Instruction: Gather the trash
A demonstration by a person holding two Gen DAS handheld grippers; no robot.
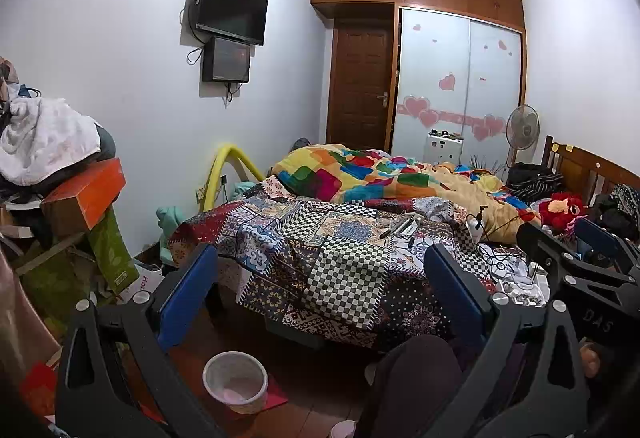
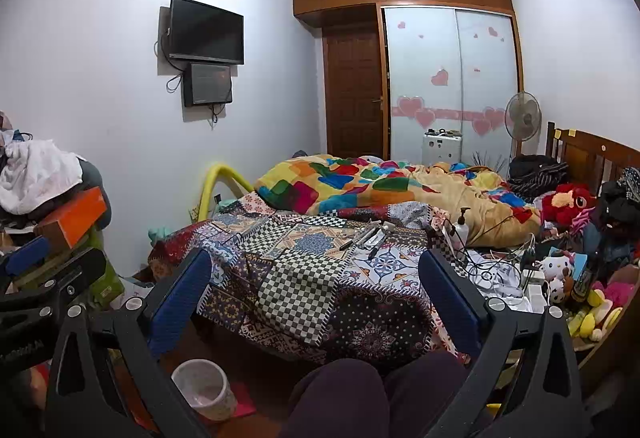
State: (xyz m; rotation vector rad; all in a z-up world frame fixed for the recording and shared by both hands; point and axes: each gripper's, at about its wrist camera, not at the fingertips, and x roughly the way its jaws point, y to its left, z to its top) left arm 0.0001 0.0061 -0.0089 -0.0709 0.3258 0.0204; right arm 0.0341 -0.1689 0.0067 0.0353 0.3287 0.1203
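While both of our hand-held grippers, the left hand-held gripper and the right hand-held gripper, stand spread wide with nothing between their pads, we judge that collecting has not yet begun. Below and to the left of each one, the small white bin sits on the floor, lined and seemingly without trash. Ahead of both lies the bed with pens and clutter, but we cannot tell what counts as trash.

White waste bin, upright, open-topped, on floor beside bed
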